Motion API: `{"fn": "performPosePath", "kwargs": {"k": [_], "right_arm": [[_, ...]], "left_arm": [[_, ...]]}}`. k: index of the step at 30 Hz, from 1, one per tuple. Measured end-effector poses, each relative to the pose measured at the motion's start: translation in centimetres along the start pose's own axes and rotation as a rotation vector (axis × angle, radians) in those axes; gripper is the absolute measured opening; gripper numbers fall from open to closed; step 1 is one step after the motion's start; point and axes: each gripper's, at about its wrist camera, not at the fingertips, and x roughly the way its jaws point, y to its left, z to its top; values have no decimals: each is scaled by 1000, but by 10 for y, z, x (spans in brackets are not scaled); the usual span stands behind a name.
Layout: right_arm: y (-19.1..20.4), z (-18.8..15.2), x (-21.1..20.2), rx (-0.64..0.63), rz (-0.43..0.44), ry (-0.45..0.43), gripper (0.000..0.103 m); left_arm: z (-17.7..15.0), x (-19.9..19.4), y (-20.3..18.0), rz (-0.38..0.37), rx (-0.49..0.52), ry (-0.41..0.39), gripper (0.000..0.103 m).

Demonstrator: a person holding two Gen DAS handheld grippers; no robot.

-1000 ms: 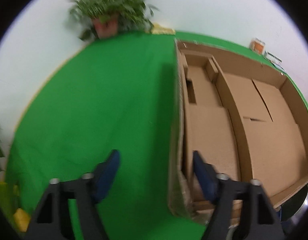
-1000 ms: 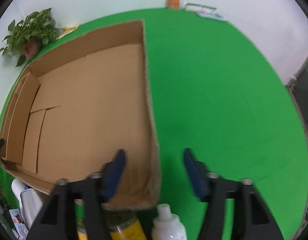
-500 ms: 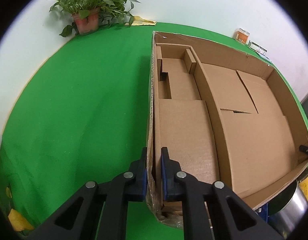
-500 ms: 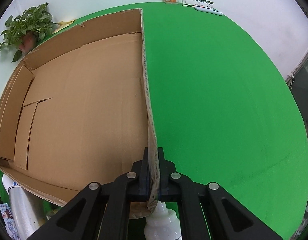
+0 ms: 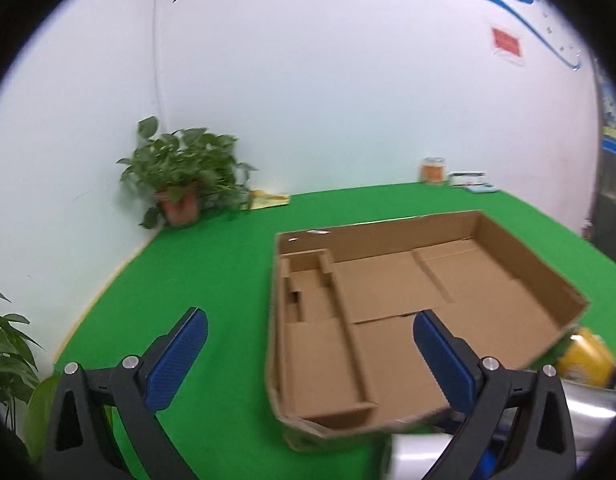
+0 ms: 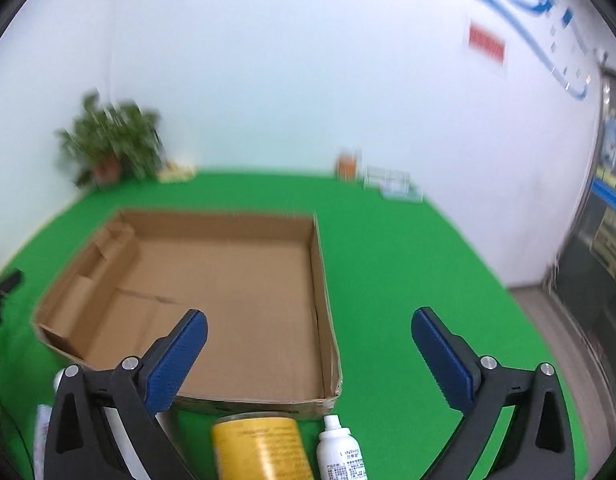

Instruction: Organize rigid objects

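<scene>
Right wrist shows our claws (image 6: 308, 344) (image 5: 308, 344) opening, holding nothing, box (image 6: 227, 280) placed beside the can (image 6: 259, 448) for loading.

Left gripper (image 5: 310, 330) opening wide, right gripper (image 6: 309, 331) opening wide, nothing between fingers

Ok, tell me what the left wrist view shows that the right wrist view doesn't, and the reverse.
Left wrist only: the left gripper, its jaws opening with nothing between them, and a second leafy plant at the left edge.

Right wrist only: the right gripper, jaws opening likewise, and a white spray bottle in front of the box.

Both: the cardboard box with nothing loose inside, the potted plant, the yellow can and the green table.
</scene>
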Motion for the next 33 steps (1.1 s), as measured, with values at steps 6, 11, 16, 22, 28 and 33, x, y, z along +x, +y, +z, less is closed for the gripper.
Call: {"fn": "performPosePath", "kwargs": {"k": [6, 11, 16, 22, 28, 33], "right_arm": [[-10, -45, -67, 127, -9, -60, 103], [2, -73, -79, 139, 26, 1, 102], [34, -90, -82, 109, 146, 33, 102], [75, -152, -103, 60, 402, 206, 102], [123, -199, -113, -19, 515, 299, 101], [143, -226, -103, -1, 520, 360, 98]], "left_arm": [[-8, -44, -21, -209, -47, 44, 102], [-23, -75, -41, -259, -37, 78, 102], [-49, -85, -41, -299, -115, 169, 102], [-100, -72, -35, -365, -269, 349, 102], [-139, -64, -52, -431, -296, 491, 101], [-159, -56, -60, -503, -345, 595, 87]]}}
